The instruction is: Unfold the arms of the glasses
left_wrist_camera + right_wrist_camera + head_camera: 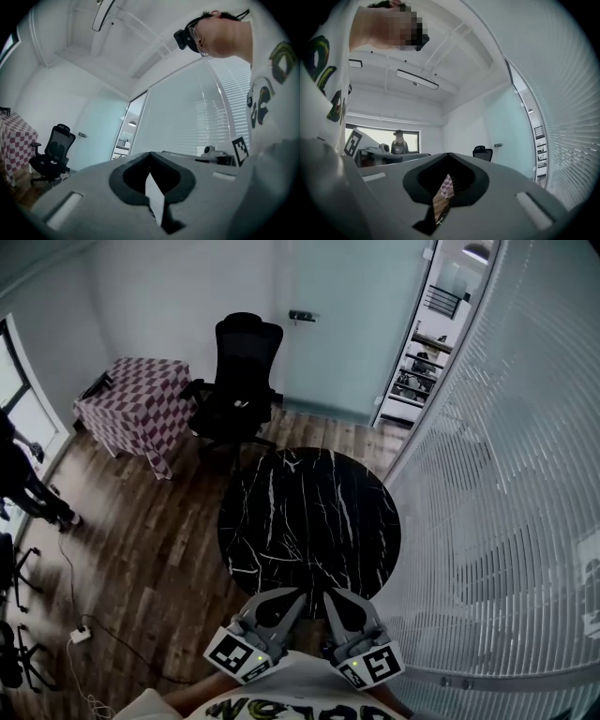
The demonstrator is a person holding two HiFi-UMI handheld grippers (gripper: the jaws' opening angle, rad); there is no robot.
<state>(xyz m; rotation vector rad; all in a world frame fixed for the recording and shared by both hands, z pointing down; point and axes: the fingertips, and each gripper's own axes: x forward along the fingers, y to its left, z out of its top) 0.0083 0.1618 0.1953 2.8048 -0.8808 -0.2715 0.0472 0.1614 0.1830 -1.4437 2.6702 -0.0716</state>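
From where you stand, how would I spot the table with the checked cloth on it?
Start at the round black marble table in the middle of the wooden floor. Beyond it stands a black office chair, and just left of that is the cloth-covered table. It alone is covered in red-and-white squares.

Person's got both tools pulled in low against their torso (pixel 281 701), side by side. The left gripper (pixel 296 596) and right gripper (pixel 331 596) both point forward and roughly level. Their tips angle in toward each other and sit just beside one another, while the back ends splay apart. The left marker cube (pixel 239 655) and right marker cube (pixel 375 667) sit closest to the body, facing up. On the left one, the fingers (pixel 93 187) are pressed together with only a thin slit showing and nothing between them. Same deal on the right: fingers (pixel 511 187) closed up, nothing gripped. Can't see the actual hands.
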